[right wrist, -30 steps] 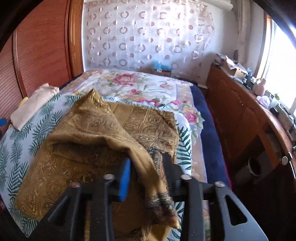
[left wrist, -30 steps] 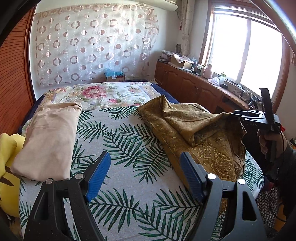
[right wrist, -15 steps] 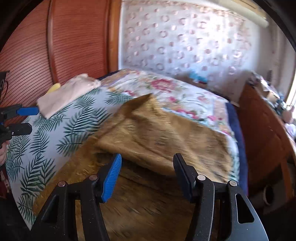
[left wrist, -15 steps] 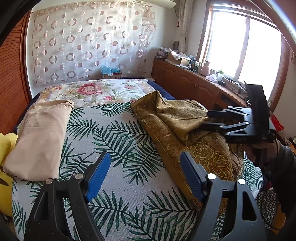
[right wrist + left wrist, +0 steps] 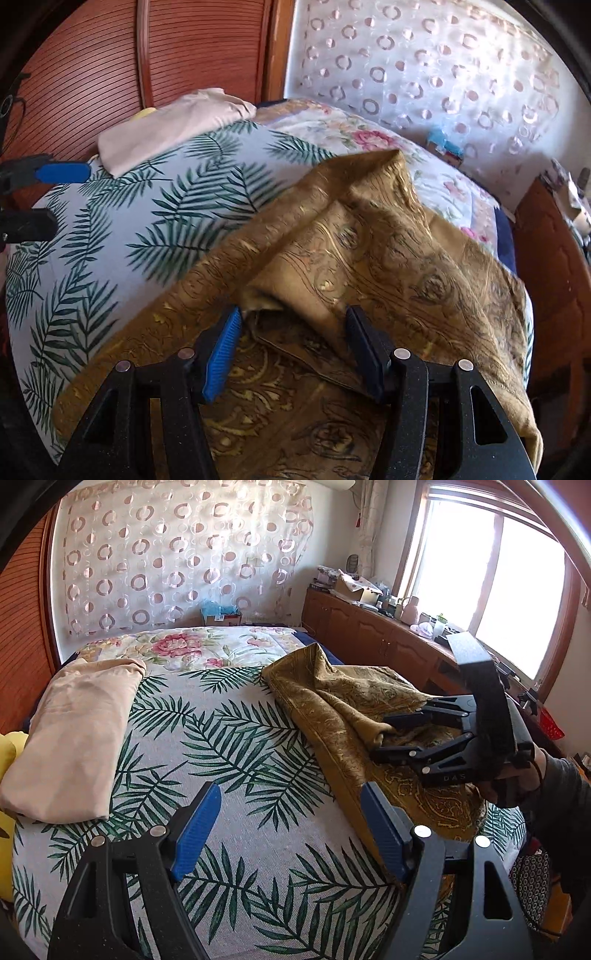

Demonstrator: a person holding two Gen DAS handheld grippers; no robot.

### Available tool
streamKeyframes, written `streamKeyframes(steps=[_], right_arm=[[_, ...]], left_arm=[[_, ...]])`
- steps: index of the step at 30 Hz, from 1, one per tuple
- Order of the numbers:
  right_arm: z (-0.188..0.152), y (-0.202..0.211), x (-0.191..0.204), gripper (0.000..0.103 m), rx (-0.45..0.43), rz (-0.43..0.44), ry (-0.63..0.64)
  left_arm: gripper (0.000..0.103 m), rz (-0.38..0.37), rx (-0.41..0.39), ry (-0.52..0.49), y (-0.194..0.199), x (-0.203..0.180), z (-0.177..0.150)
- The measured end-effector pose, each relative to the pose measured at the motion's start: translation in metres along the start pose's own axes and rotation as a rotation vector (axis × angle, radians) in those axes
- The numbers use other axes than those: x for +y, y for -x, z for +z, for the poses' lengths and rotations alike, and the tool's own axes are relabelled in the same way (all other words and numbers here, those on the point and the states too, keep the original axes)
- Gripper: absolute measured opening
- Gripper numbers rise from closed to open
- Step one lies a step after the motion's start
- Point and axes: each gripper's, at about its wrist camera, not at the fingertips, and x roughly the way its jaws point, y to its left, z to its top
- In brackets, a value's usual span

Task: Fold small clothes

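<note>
A gold patterned cloth lies partly folded on the right side of the bed; it also fills the right wrist view. My right gripper is open, its jaws on either side of a folded-over edge of the cloth without clamping it; it also shows in the left wrist view. My left gripper is open and empty, hovering over the palm-leaf bedspread left of the cloth's near edge. It shows at the left edge of the right wrist view.
A folded beige garment lies at the bed's left side, with a yellow item beside it. A wooden cabinet with clutter runs under the window on the right. A wooden panel wall stands behind the bed's left side.
My right gripper let go of the gold cloth, opened, swung leftward and lowered over the folded edge. My left gripper stayed open and nearly still.
</note>
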Motion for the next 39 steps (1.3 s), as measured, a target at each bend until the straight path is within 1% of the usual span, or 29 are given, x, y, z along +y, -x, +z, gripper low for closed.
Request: streamKeyframes(steps=[1, 2, 3, 4, 5, 7, 9, 13, 15, 16, 18, 20, 21, 22, 26, 29, 31, 34, 39], right_arm=[[0.001, 0.000, 0.000, 0.057, -0.001, 0.005, -0.008], [0.001, 0.000, -0.004, 0.049, -0.006, 0.009, -0.013], [0.002, 0.000, -0.008, 0.029, -0.009, 0.015, -0.018], [0.004, 0.001, -0.009, 0.015, -0.014, 0.027, -0.022], [0.005, 0.003, -0.010, 0.008, -0.029, 0.022, -0.021], [0.009, 0.019, -0.021, 0.005, -0.072, -0.028, -0.031], [0.017, 0.034, -0.041, 0.005, -0.117, -0.066, -0.073], [0.035, 0.051, -0.097, 0.005, -0.150, -0.212, -0.181], [0.043, 0.051, -0.127, 0.005, -0.141, -0.314, -0.246], [0.046, 0.047, -0.144, 0.005, -0.123, -0.381, -0.294], [0.049, 0.041, -0.167, 0.005, -0.098, -0.440, -0.350], [0.046, 0.042, -0.181, 0.022, -0.078, -0.493, -0.403], [0.045, 0.043, -0.181, 0.036, -0.084, -0.493, -0.413], [0.041, 0.046, -0.180, 0.041, -0.095, -0.475, -0.418], [0.019, 0.058, -0.155, 0.041, -0.097, -0.429, -0.393], [-0.005, 0.067, -0.132, 0.041, -0.082, -0.390, -0.353], [-0.028, 0.075, -0.119, 0.041, -0.062, -0.367, -0.341], [-0.059, 0.083, -0.099, 0.041, -0.050, -0.321, -0.349], [-0.101, 0.095, -0.081, 0.041, -0.019, -0.272, -0.363]], left_arm=[[0.078, -0.001, 0.002, -0.001, 0.000, 0.000, 0.000], [0.078, -0.001, 0.002, 0.000, 0.000, -0.001, 0.000], [0.078, -0.002, 0.002, 0.000, 0.001, -0.001, 0.000], [0.078, -0.002, 0.003, 0.000, 0.000, -0.002, 0.000], [0.078, -0.002, 0.003, -0.001, 0.000, -0.002, -0.001], [0.078, -0.003, 0.003, -0.003, 0.000, -0.002, -0.001], [0.078, -0.004, 0.004, -0.003, -0.001, -0.004, -0.001], [0.078, -0.010, 0.005, -0.007, -0.003, -0.006, 0.000], [0.078, -0.013, 0.008, -0.009, -0.004, -0.006, 0.000], [0.078, -0.015, 0.009, -0.010, -0.005, -0.008, 0.000], [0.078, -0.017, 0.010, -0.014, -0.005, -0.010, 0.000], [0.078, -0.020, 0.011, -0.020, -0.005, -0.013, 0.000], [0.078, -0.022, 0.012, -0.022, -0.005, -0.014, -0.001], [0.078, -0.024, 0.015, -0.026, -0.006, -0.015, -0.002], [0.078, -0.034, 0.025, -0.038, -0.010, -0.022, -0.004], [0.078, -0.041, 0.025, -0.044, -0.013, -0.029, -0.005], [0.078, -0.048, 0.025, -0.049, -0.014, -0.035, -0.006], [0.078, -0.059, 0.031, -0.064, -0.017, -0.045, -0.008], [0.078, -0.065, 0.052, -0.083, -0.024, -0.057, -0.010]])
